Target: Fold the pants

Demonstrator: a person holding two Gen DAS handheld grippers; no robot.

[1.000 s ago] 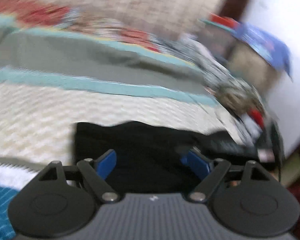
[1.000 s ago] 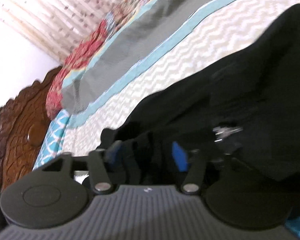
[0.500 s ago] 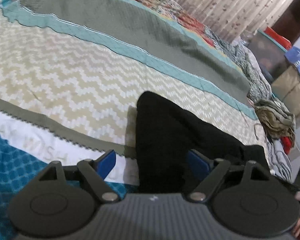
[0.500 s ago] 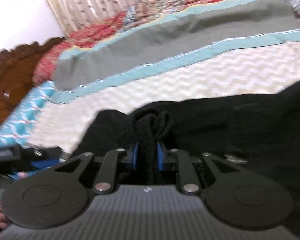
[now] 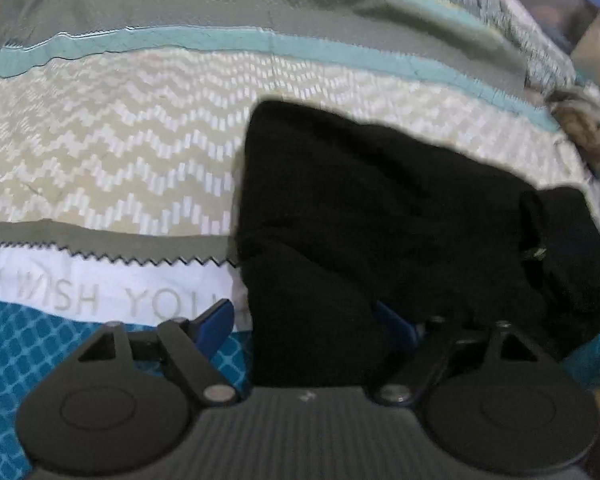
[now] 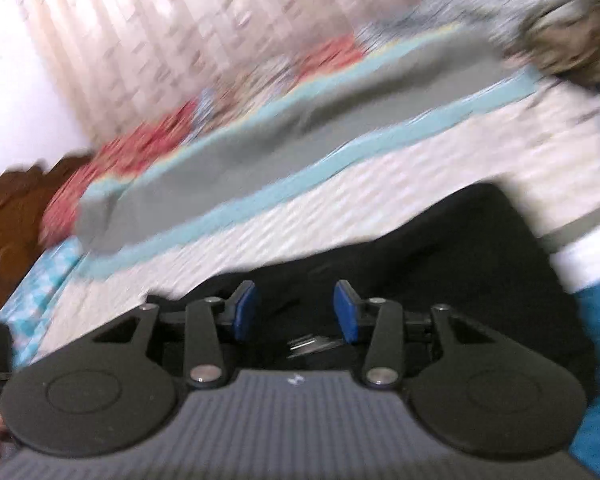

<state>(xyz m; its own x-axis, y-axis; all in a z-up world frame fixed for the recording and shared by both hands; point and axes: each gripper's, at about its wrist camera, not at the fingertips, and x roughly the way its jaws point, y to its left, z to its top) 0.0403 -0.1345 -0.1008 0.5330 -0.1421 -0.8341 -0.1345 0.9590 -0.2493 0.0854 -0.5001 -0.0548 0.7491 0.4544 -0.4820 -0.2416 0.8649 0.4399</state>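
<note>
Both grippers hung over the black pants [image 5: 380, 216], which lay bunched on the patterned bedspread [image 5: 108, 148]. Left gripper [image 5: 312, 324] stood wide open, straddling the cloth's near edge without pinching it. Right gripper [image 6: 296, 312] had nothing between its blue pads, its jaws opening above the fabric. To fold cleanly, each should probably catch a single hem corner, pull the cloth taut, then lay it flat
</note>
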